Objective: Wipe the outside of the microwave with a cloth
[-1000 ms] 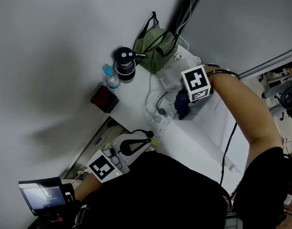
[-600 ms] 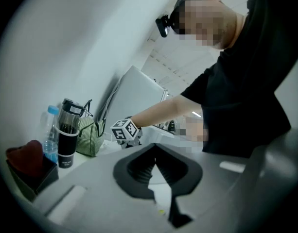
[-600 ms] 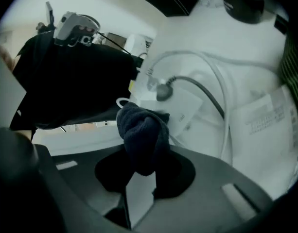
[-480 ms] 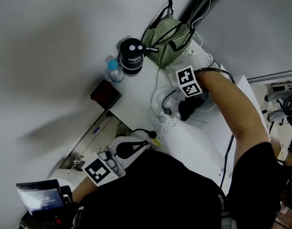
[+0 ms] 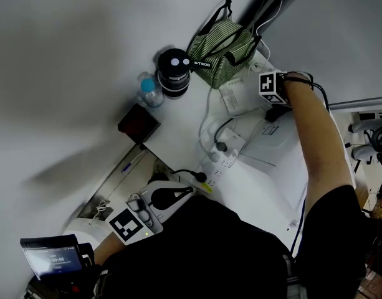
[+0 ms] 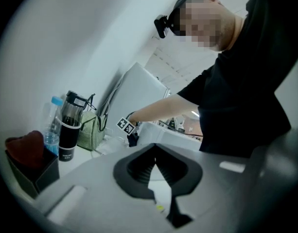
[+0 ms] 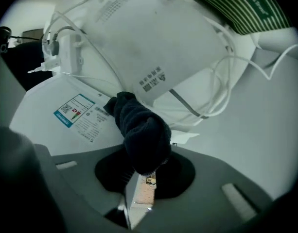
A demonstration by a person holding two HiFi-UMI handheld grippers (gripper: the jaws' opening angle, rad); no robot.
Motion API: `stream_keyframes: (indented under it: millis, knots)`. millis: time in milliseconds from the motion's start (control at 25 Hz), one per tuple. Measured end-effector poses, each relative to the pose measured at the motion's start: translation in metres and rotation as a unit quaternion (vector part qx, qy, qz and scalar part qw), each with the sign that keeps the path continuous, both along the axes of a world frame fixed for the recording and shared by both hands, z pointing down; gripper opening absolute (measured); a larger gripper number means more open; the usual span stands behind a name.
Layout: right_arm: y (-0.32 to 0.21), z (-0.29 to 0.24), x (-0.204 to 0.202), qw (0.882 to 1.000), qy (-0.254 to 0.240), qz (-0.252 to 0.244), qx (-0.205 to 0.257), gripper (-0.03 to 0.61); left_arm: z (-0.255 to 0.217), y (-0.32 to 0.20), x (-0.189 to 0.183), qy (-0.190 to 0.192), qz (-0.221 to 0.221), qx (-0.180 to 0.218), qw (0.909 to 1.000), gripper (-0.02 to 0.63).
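The right gripper (image 7: pixel 143 165) is clenching a dark navy fleecy cloth (image 7: pixel 139 127), holding it against the white microwave (image 7: pixel 44 106) beside its blue-edged label (image 7: pixel 73 110) — the left gripper (image 6: pixel 155 152) is hanging well apart, jaws closed on nothing.

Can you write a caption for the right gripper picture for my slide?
The right gripper pinches a dark cloth over the white microwave, beside its blue-edged label.
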State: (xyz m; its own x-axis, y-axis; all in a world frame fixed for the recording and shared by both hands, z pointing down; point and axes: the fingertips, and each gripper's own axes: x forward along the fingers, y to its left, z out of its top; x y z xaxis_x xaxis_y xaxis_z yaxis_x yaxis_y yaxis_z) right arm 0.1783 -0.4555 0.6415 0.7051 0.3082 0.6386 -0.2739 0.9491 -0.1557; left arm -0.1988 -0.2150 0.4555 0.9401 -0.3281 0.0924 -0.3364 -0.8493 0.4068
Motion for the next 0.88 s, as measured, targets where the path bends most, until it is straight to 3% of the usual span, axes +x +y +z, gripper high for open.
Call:
stream_keyframes:
  millis: [120, 200, 280, 360, 440, 520, 600, 680, 880]
  knots:
    - [0.001, -0.010, -0.019, 0.999, -0.036, -0.015, 0.010, 0.077, -0.004, 0.001, 0.001, 0.002, 0.003, 0.006, 1.0000, 0.003]
    - [0.018, -0.020, -0.065, 0.991, -0.131, -0.009, -0.014, 0.077, -0.007, 0.000, 0.003, 0.004, 0.006, 0.009, 0.9999, 0.003]
    - [0.055, -0.038, -0.125, 0.964, -0.253, 0.012, -0.078, 0.077, -0.010, -0.003, 0.006, 0.008, 0.009, 0.015, 0.9998, 0.003]
    - [0.105, -0.064, -0.177, 0.921, -0.347, 0.028, -0.174, 0.077, -0.012, -0.005, 0.010, 0.011, 0.012, 0.018, 0.9997, 0.003]
    - [0.152, -0.085, -0.208, 0.883, -0.385, 0.034, -0.266, 0.077, -0.013, -0.004, 0.012, 0.013, 0.013, 0.017, 0.9997, 0.003]
    - [0.183, -0.088, -0.212, 0.871, -0.365, 0.032, -0.328, 0.077, -0.013, -0.004, 0.013, 0.014, 0.014, 0.015, 0.9997, 0.003]
    - [0.194, -0.079, -0.199, 0.878, -0.319, 0.033, -0.354, 0.077, -0.012, -0.004, 0.012, 0.013, 0.013, 0.012, 0.9998, 0.003]
    - [0.186, -0.066, -0.185, 0.893, -0.283, 0.046, -0.347, 0.077, -0.010, -0.004, 0.011, 0.015, 0.011, 0.009, 0.9998, 0.003]
    - [0.113, -0.041, -0.111, 0.956, -0.163, 0.072, -0.235, 0.077, -0.006, -0.004, 0.006, 0.017, 0.003, 0.003, 0.9998, 0.003]
